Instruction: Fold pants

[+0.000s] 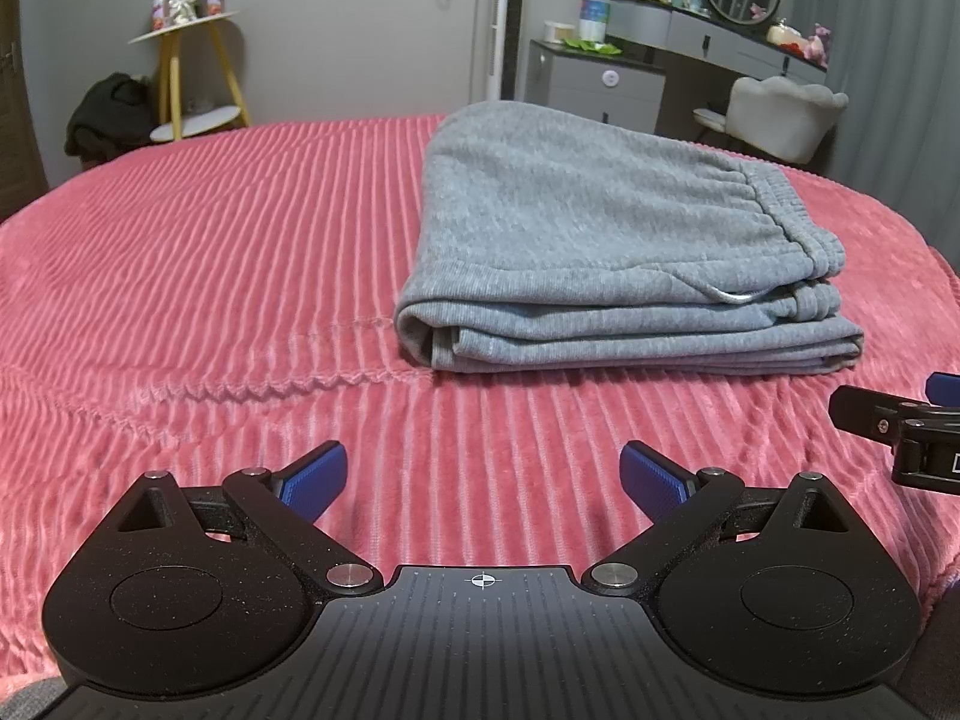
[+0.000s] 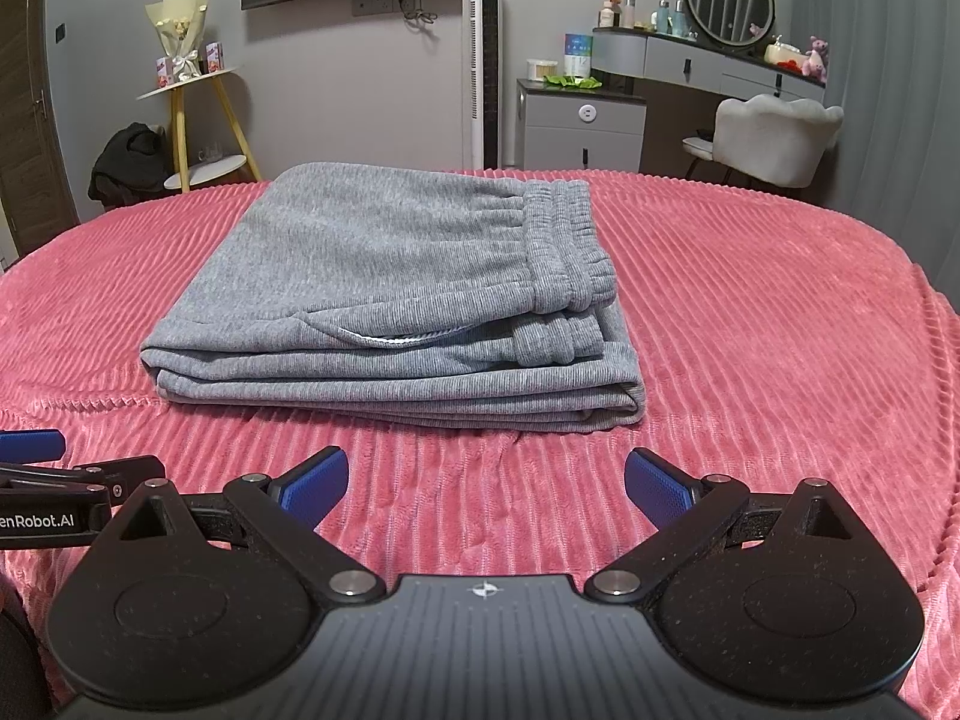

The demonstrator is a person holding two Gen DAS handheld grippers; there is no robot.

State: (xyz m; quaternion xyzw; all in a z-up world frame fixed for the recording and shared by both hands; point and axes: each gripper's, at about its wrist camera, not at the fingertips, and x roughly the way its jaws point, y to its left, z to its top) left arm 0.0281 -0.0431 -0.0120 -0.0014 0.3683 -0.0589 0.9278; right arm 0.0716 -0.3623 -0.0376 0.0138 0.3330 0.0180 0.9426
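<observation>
Grey sweatpants point(image 1: 600, 240) lie folded in a flat stack on the pink ribbed bedspread point(image 1: 210, 270), waistband at the right. They also show in the right wrist view point(image 2: 390, 294), at centre. My left gripper point(image 1: 483, 480) is open and empty, low over the bedspread, in front and to the left of the stack. My right gripper point(image 2: 486, 483) is open and empty, in front of the stack and apart from it. Part of the right gripper point(image 1: 900, 426) shows at the right edge of the left wrist view; part of the left gripper point(image 2: 60, 480) shows at the left of the right wrist view.
Beyond the bed stand a yellow-legged side table point(image 2: 198, 120), a dark bundle of clothes point(image 2: 129, 162), a white tower fan point(image 2: 483, 60), a grey dresser point(image 2: 582, 126) and a white chair point(image 2: 774, 132).
</observation>
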